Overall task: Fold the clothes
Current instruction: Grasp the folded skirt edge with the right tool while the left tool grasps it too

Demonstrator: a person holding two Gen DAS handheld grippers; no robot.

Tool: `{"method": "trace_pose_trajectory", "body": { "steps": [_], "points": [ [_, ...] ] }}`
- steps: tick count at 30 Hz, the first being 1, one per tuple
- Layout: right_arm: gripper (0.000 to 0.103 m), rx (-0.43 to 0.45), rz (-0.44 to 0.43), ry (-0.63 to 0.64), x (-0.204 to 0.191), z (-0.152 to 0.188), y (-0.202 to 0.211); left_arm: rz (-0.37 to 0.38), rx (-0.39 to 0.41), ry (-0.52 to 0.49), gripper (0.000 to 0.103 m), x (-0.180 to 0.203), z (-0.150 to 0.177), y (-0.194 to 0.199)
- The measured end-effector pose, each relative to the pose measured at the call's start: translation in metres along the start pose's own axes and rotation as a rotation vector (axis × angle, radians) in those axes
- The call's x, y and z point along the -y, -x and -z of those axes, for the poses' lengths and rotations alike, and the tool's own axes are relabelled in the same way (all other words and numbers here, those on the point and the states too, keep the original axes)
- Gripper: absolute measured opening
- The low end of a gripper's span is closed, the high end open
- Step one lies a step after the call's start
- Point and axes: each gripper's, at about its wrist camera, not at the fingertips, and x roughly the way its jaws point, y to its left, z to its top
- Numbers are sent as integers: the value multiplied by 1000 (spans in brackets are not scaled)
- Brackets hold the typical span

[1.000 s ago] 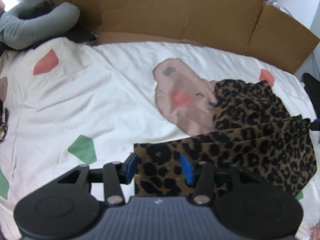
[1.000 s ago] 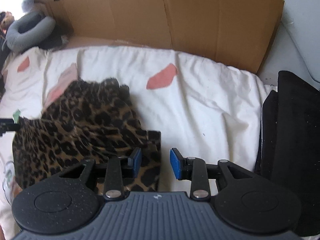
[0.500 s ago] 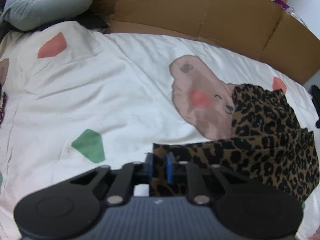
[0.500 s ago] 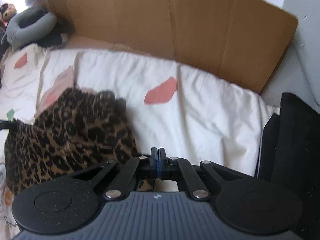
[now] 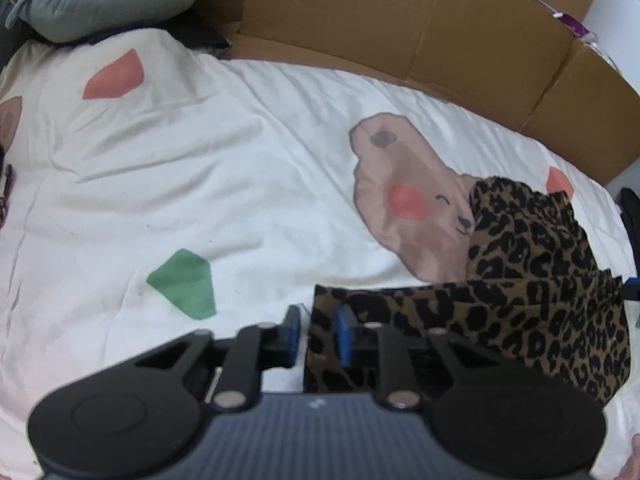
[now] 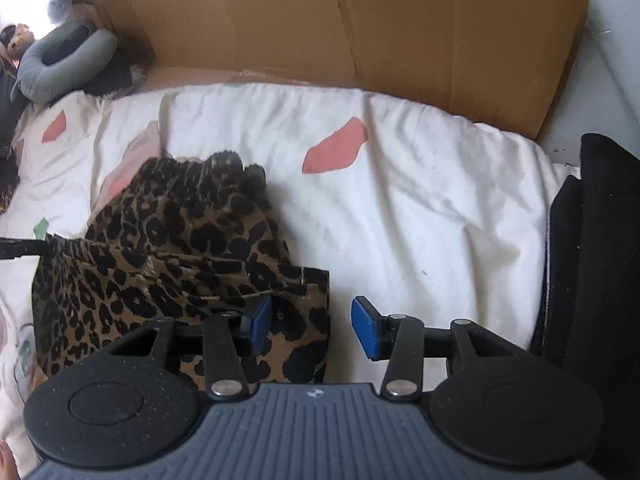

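A leopard-print garment point(image 5: 540, 280) is laid bunched on a white bedsheet point(image 5: 240, 200) printed with coral and green patches and a pink animal face point(image 5: 404, 200). In the left wrist view the garment is seen at the right of the scene, partly covering the near right edge of the animal face, with a folded strip running left toward the camera.

The left gripper point(image 5: 317, 334) is seen low over the sheet at the near left corner of that strip. Its blue pads point(image 5: 343, 334) are parted a little, with the corner edge of the fabric between them; the right pad is seen against the cloth, the left pad just beside the edge. Firm contact cannot be told. No squeeze is shown.

In the right wrist view the garment point(image 6: 172, 248) is seen at the left, its near right corner squared off. The right gripper point(image 6: 311, 327) is spread wide. Its left pad point(image 6: 259, 322) is set over the corner fabric; the right one is over bare sheet point(image 6: 420, 200). Nothing is gripped.

Brown cardboard point(image 6: 360, 28) is stood along the far edge of the bed. A grey neck pillow point(image 6: 60, 64) is seen at the far left. A black object point(image 6: 592, 280) is seen at the right edge, touching the sheet.
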Motion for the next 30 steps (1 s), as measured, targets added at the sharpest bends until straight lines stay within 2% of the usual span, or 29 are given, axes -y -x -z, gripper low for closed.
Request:
{"method": "trace_pose_trajectory", "body": {
  "steps": [4,6,13,17,23,26,28,30],
  "points": [
    [13,-42,11,42,-7,-2,-11,24,-7,14,28,-1,0,-5],
    [4,-41,18,56,-11,-3,-10,32,-9,12,26,-1,-1,-6],
    [2,16,33,62,-13,-8,5,11,14,-13,7,2,-1,-1],
    [2,15,38,63,-12,-9,-3,-3,35,4,5,-2,-1,3],
    [2,14,47,64,-11,-11,-13,-20,14,-15,6,-2,-1,-6],
    [5,5,32,45,-6,-9,-20,-22,15,-34,12,-1,1,-6],
    [12,6,21,34,-3,-8,-21,-15,13,-35,34,-1,2,-8],
    [13,2,13,30,0,-7,-22,-9,11,-38,40,-1,3,-10]
  ]
}}
